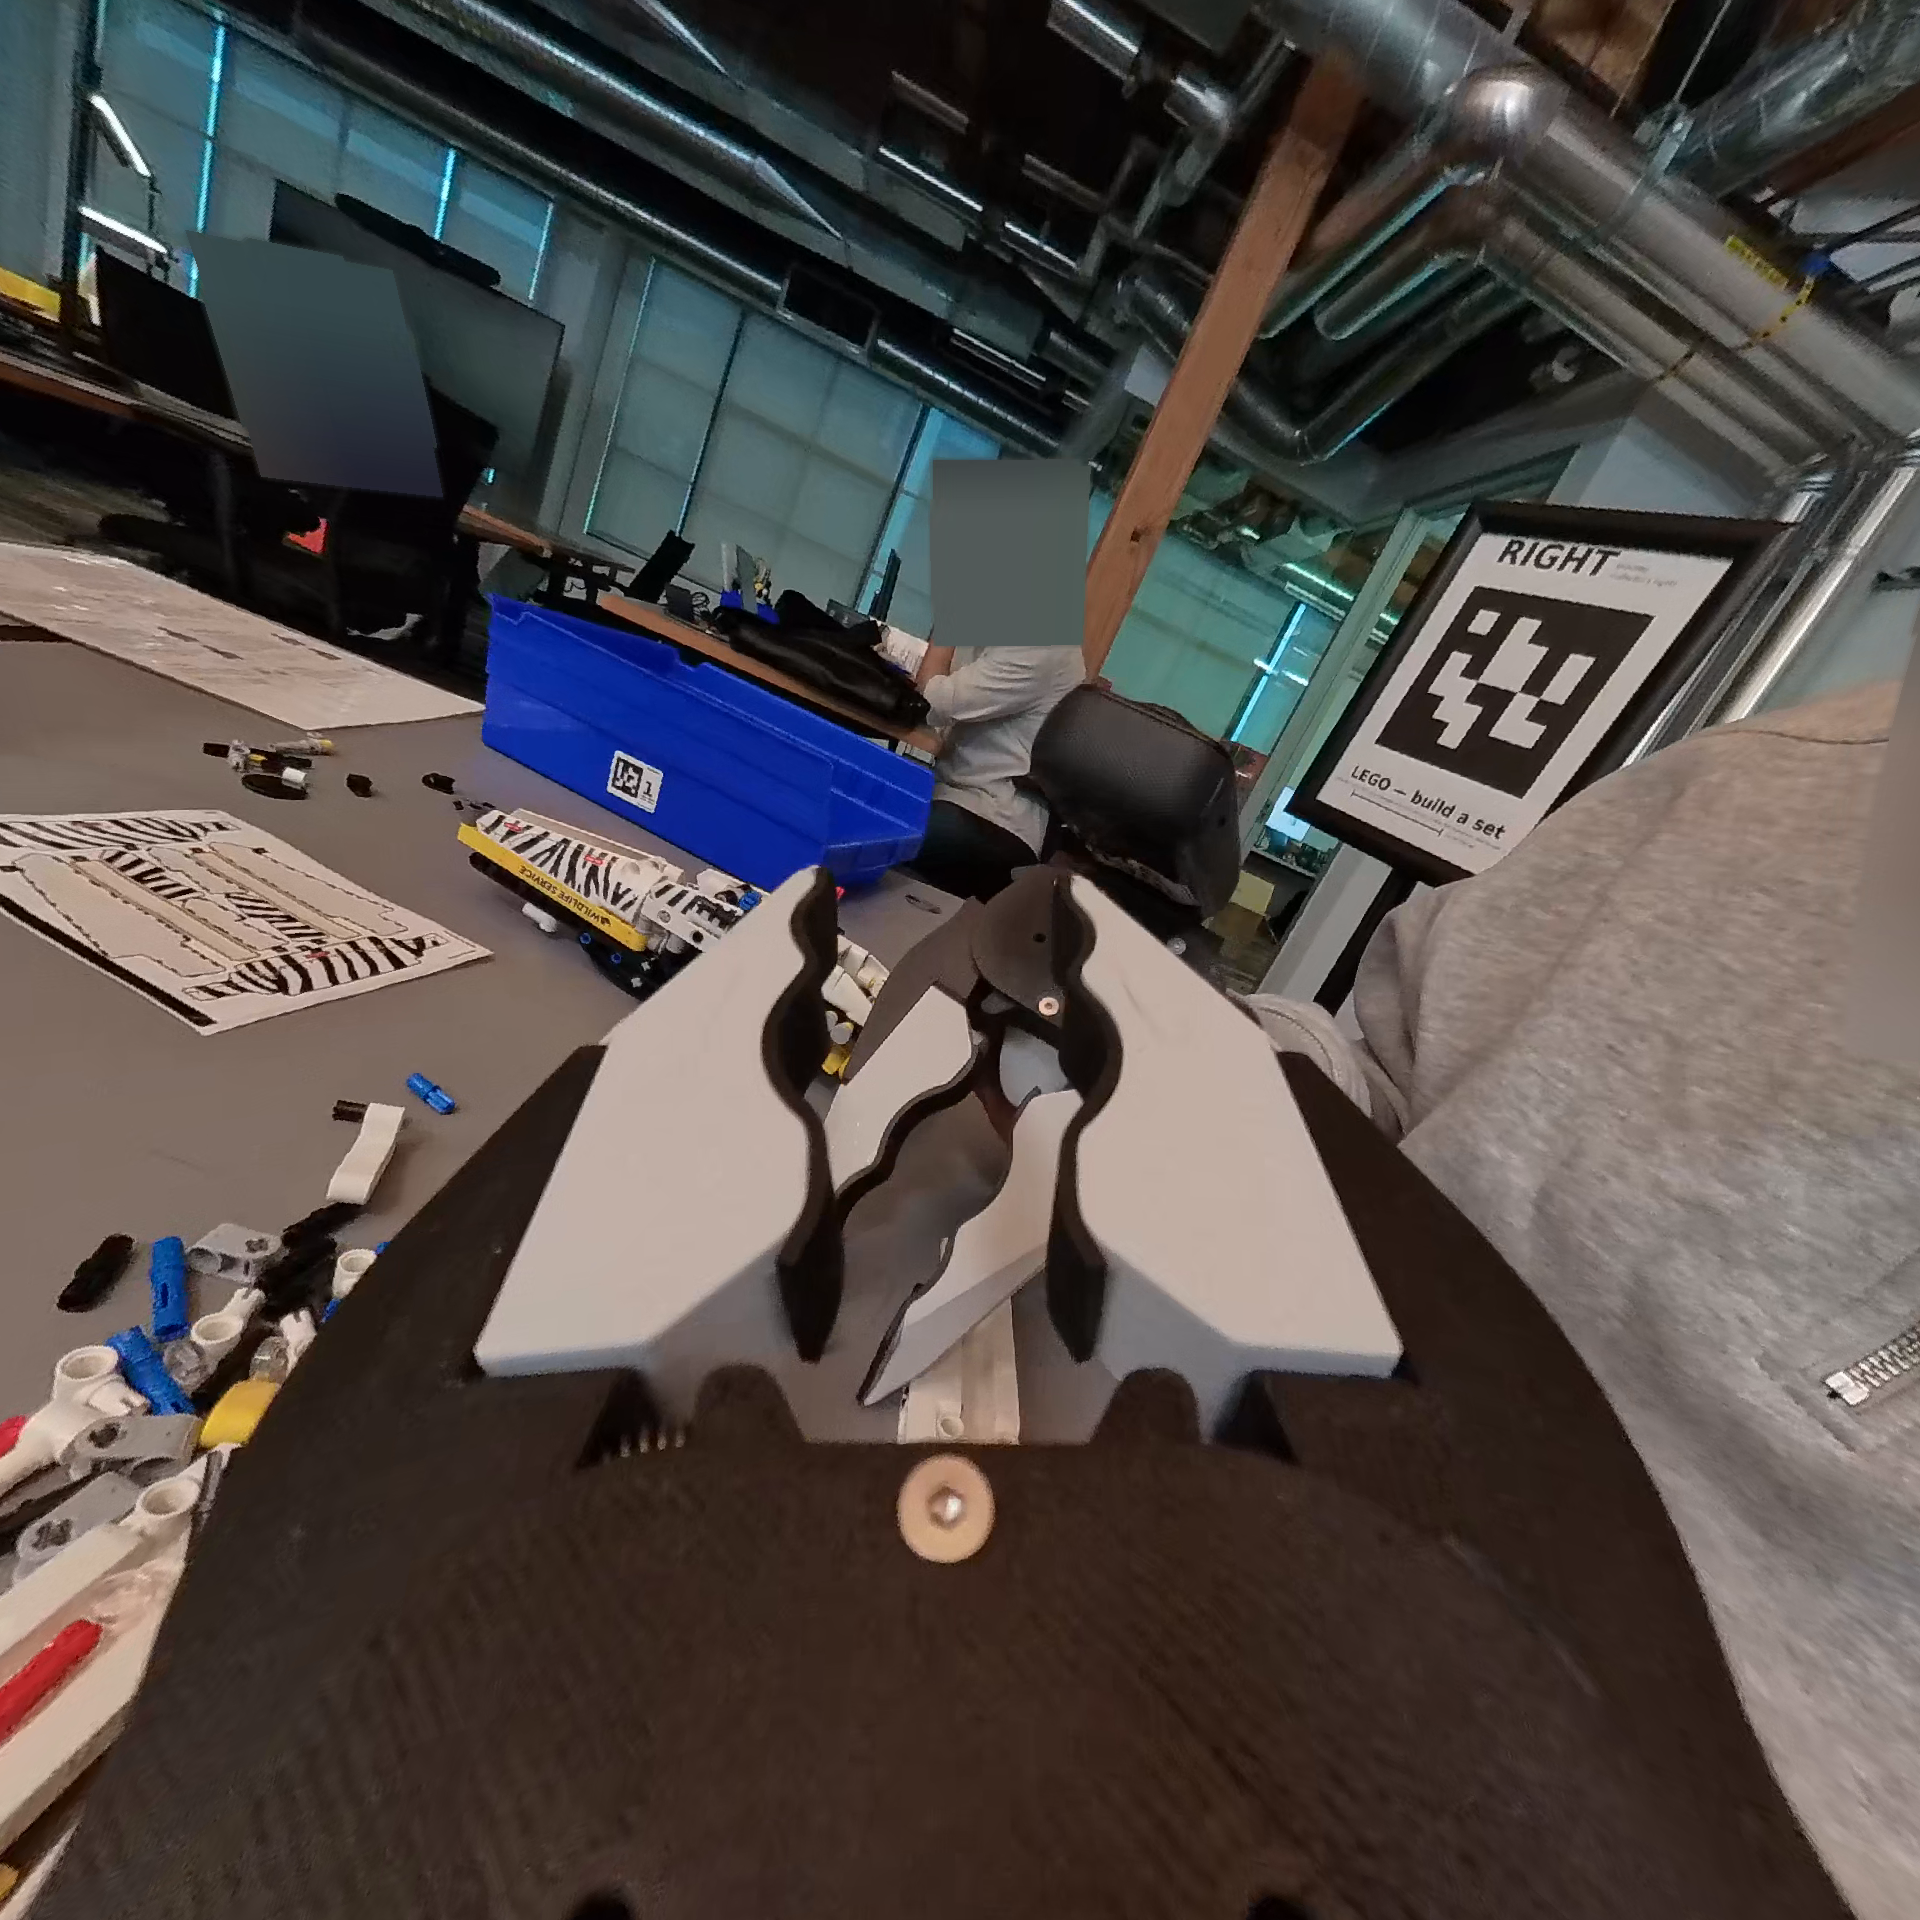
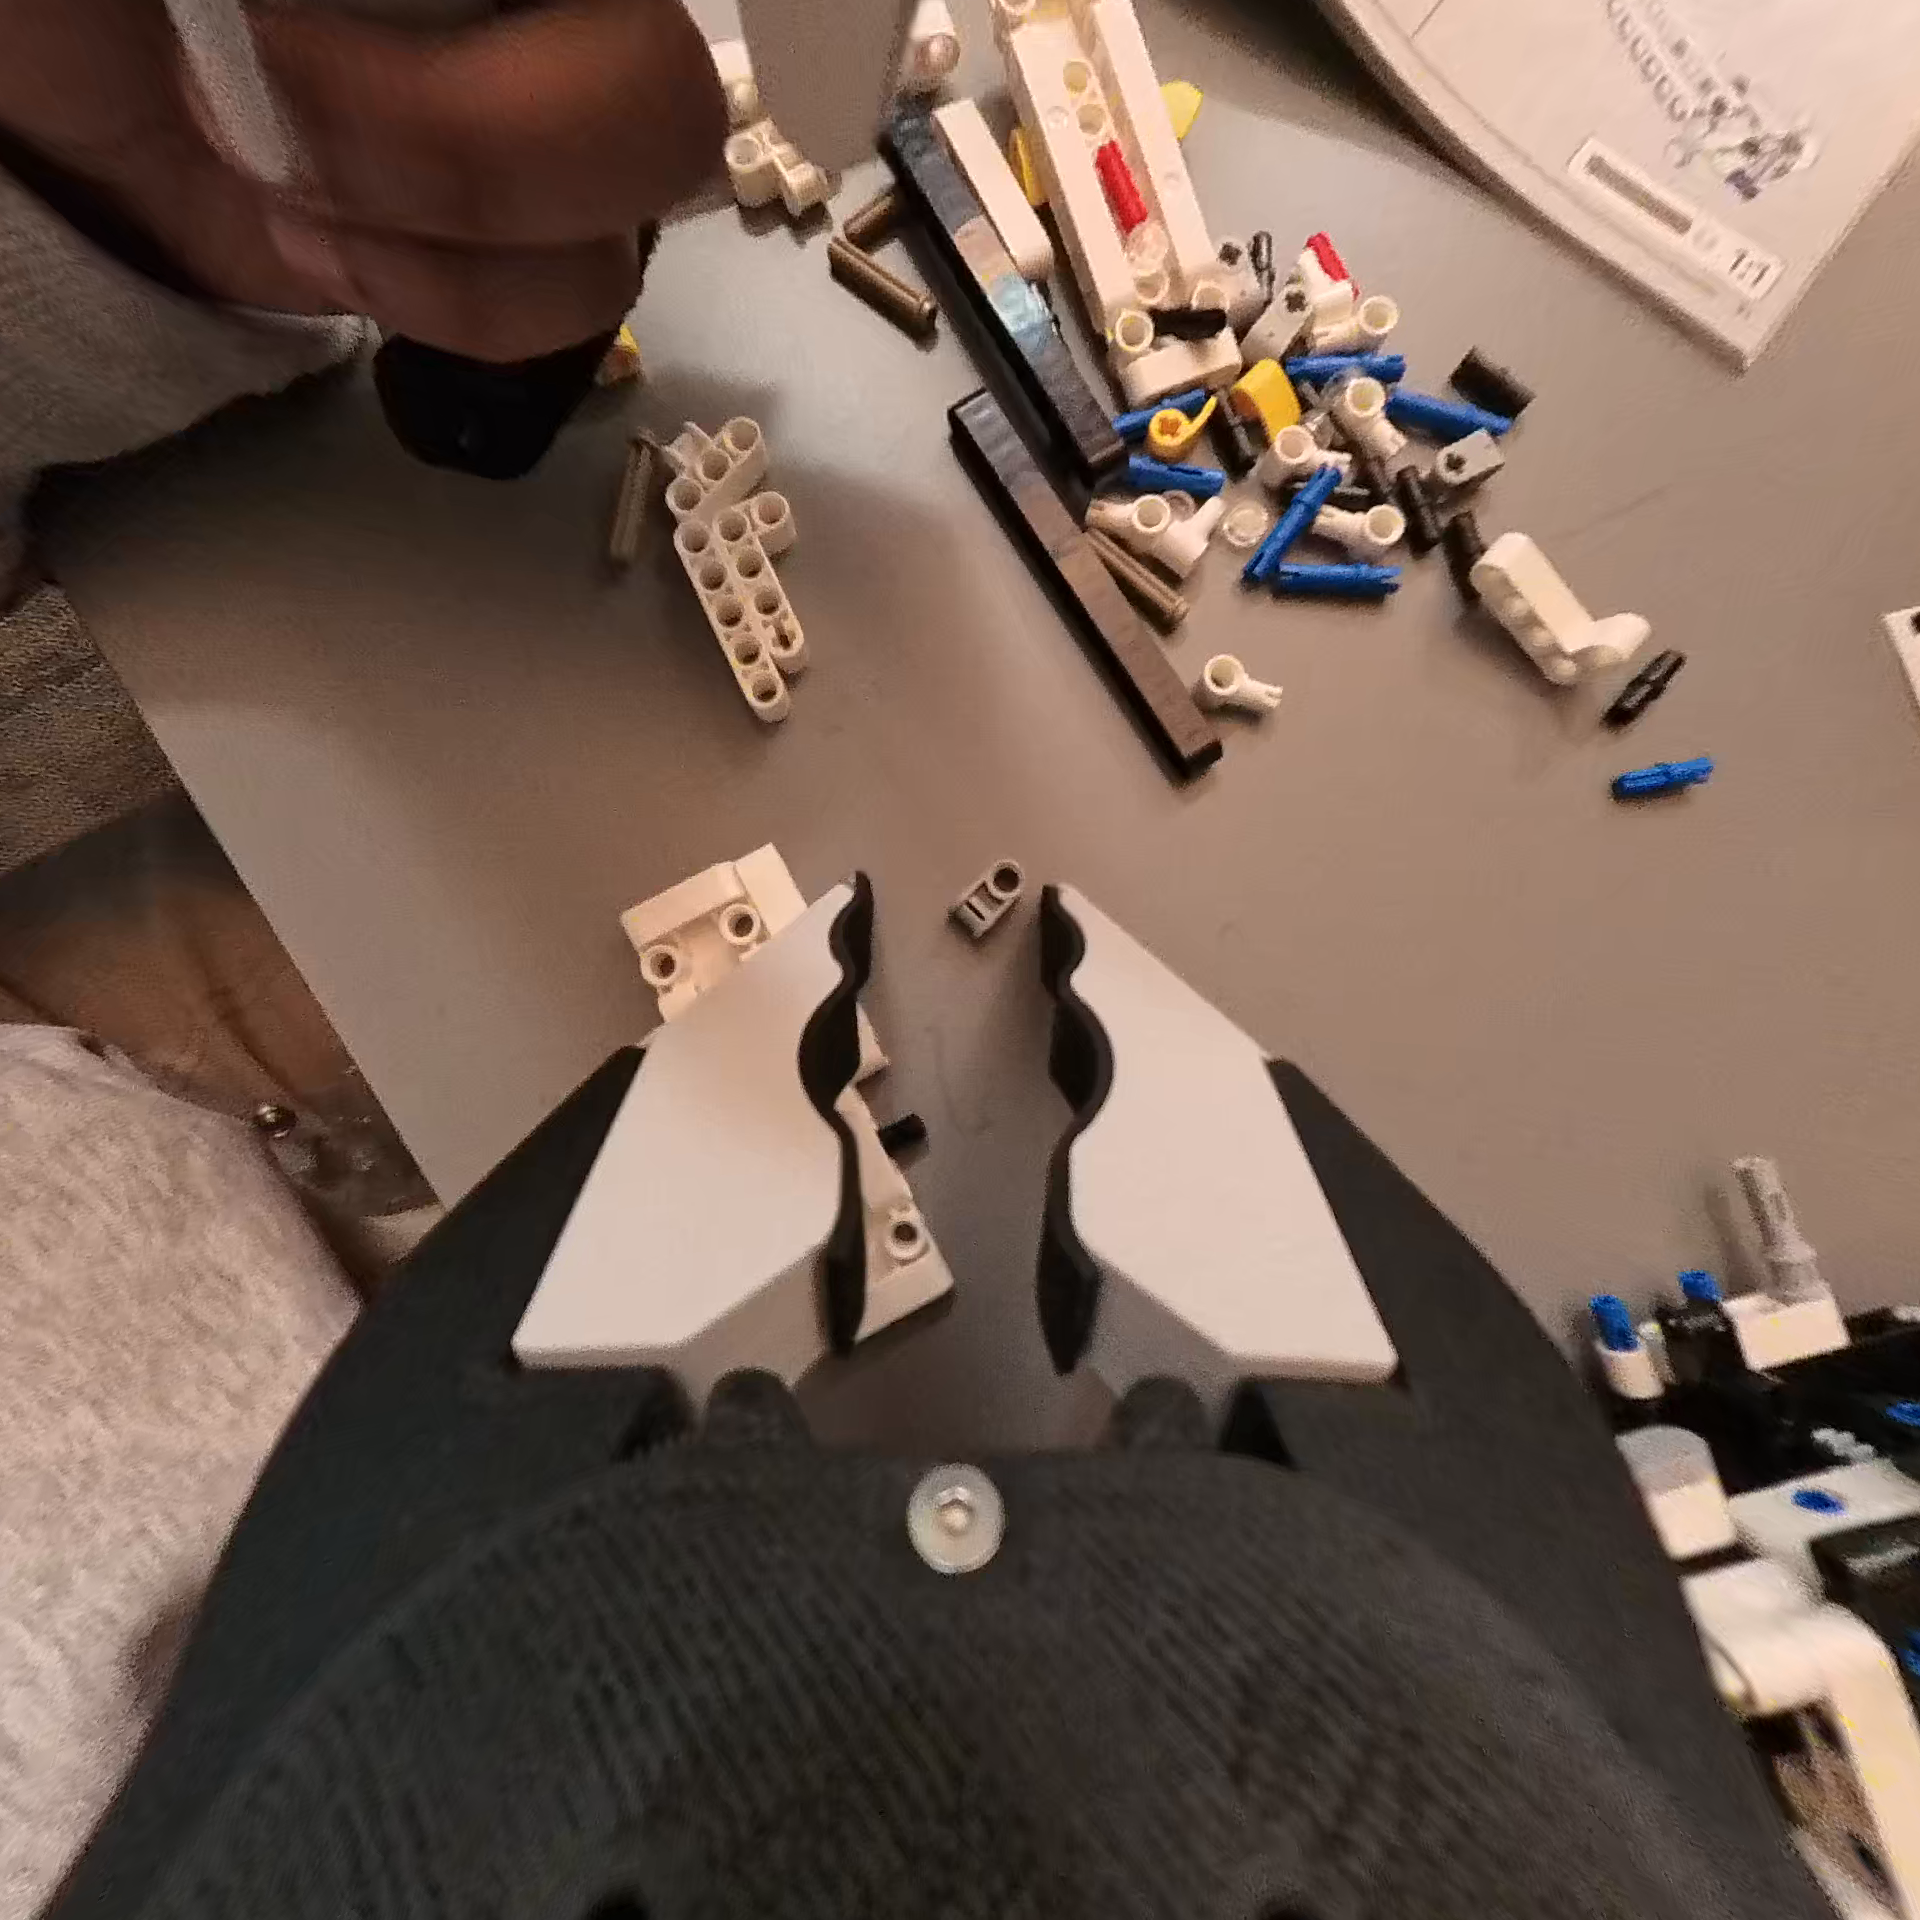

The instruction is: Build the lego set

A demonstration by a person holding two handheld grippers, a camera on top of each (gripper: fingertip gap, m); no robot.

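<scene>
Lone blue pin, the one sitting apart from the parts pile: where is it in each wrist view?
Left wrist view: blue pin at left, mid-height, just up-right of the white curved piece.
Right wrist view: blue pin near the right edge, above mid-height, below the white curved piece.
Shared landmark: that white curved piece, with a black pin at its end.

Blue bin (image 1: 707, 727), framed sign (image 1: 1517, 686), overhead pipes (image 1: 1558, 156).

Left tool (image 1: 940, 914) tilted upward, fingers parted — right tool (image 2: 951, 914) angled downward, fingers parted, empty.
</scene>
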